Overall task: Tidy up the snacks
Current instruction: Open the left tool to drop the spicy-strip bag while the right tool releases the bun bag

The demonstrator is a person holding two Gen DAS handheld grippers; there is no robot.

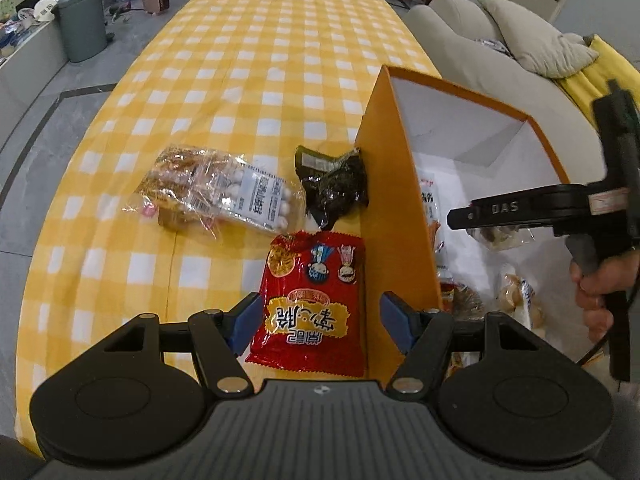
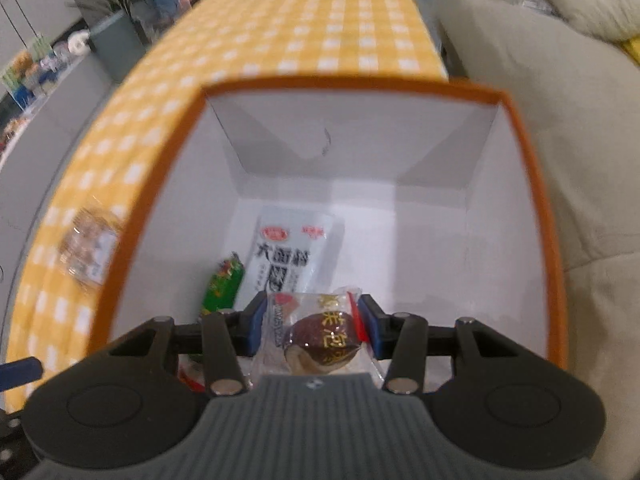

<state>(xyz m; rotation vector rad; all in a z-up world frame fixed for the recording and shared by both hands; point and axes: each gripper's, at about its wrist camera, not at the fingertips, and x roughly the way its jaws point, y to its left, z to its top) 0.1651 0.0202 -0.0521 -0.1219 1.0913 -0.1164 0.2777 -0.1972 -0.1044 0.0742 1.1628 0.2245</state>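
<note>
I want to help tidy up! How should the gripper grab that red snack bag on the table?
Grab the red snack bag across its narrow width, coming straight down from above. It lies flat on the tablecloth, long sides in line with the left gripper, whose open jaws already straddle it. Mind the orange box wall close by.

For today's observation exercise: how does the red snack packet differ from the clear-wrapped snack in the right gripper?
The red snack packet lies flat on the checked tablecloth, ungripped; the clear-wrapped snack is clamped in the right gripper over the orange box. The red one is opaque; the other shows its dark filling. Both are sealed.
</note>
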